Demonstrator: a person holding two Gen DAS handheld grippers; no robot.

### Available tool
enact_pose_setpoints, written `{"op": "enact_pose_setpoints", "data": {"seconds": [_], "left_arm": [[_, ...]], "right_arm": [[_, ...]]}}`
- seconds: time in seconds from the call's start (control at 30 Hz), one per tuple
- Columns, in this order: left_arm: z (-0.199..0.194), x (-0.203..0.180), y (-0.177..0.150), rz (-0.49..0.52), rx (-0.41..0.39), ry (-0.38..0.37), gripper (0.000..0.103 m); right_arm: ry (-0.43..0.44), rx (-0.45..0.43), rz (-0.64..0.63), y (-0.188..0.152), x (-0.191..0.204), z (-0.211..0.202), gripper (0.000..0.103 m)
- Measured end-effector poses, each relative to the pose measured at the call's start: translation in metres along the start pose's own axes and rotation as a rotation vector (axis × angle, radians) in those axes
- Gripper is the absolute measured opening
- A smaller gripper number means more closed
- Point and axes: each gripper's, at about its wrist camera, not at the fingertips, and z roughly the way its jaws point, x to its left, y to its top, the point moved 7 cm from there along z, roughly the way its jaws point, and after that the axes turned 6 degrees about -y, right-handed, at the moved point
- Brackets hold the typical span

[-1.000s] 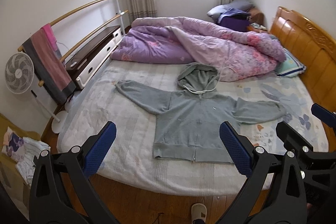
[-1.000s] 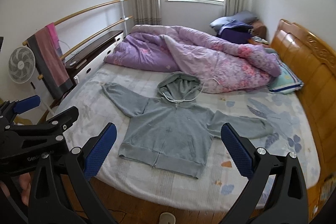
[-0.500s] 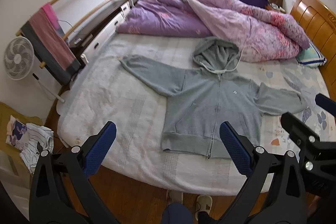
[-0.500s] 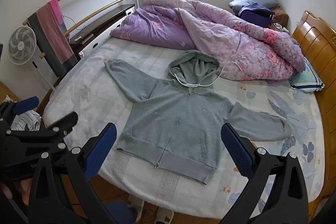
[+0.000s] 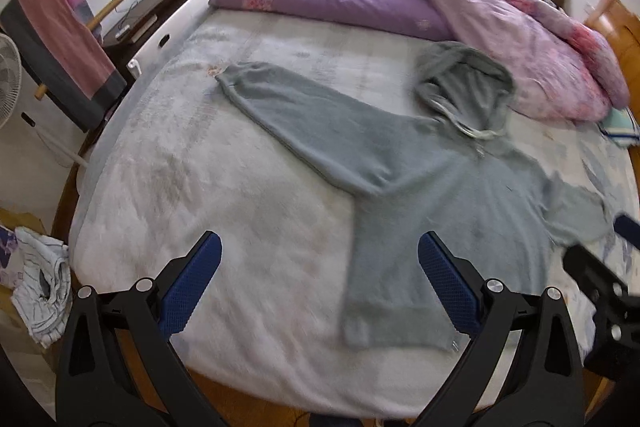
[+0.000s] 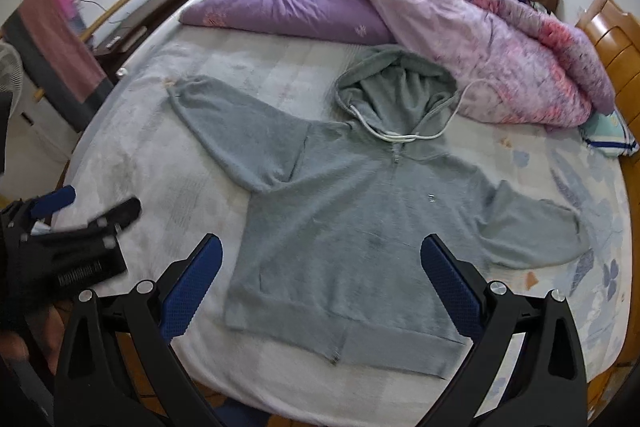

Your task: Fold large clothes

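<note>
Right gripper (image 6: 318, 277) gapes over flat, zipped grey hoodie (image 6: 352, 219).

A grey fleece zip-up hoodie (image 6: 352, 227) is laid flat, front up and zipped, sleeves spread left and right, hood at the far end, hem at the near edge.

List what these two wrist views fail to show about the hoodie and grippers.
- Left wrist view: hoodie hem corner hidden behind the left gripper finger; fabric motion-blurred.
- Right wrist view: hem's right end hidden behind the right gripper finger.
- Hoodie's back, against the bed: unseen in both.
</note>
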Motion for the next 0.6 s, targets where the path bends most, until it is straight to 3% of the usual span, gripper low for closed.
{"op": "enact_pose_setpoints", "data": {"seconds": [0.3, 0.37, 0.5, 0.6], "left_arm": [[0.125, 0.092, 0.058, -0.112, 0.074, 0.008, 0.098], [0.153, 0.111, 0.069, -0.147, 0.065, 0.016, 0.098], [0.218, 0.144, 0.080, -0.244, 0.099, 0.030, 0.098], [0.255, 0.155, 0.081, -0.279, 0.107, 0.018, 0.098]], "right_arm": [[0.001, 0.047, 0.043, 0.044, 0.041, 0.111, 0.095], [0.009, 0.069, 0.054, 0.047, 0.044, 0.137, 0.089], [0.018, 0.113, 0.037, 0.045, 0.050, 0.191, 0.057], [0.034, 0.147, 0.054, 0.043, 0.048, 0.234, 0.054]]}}
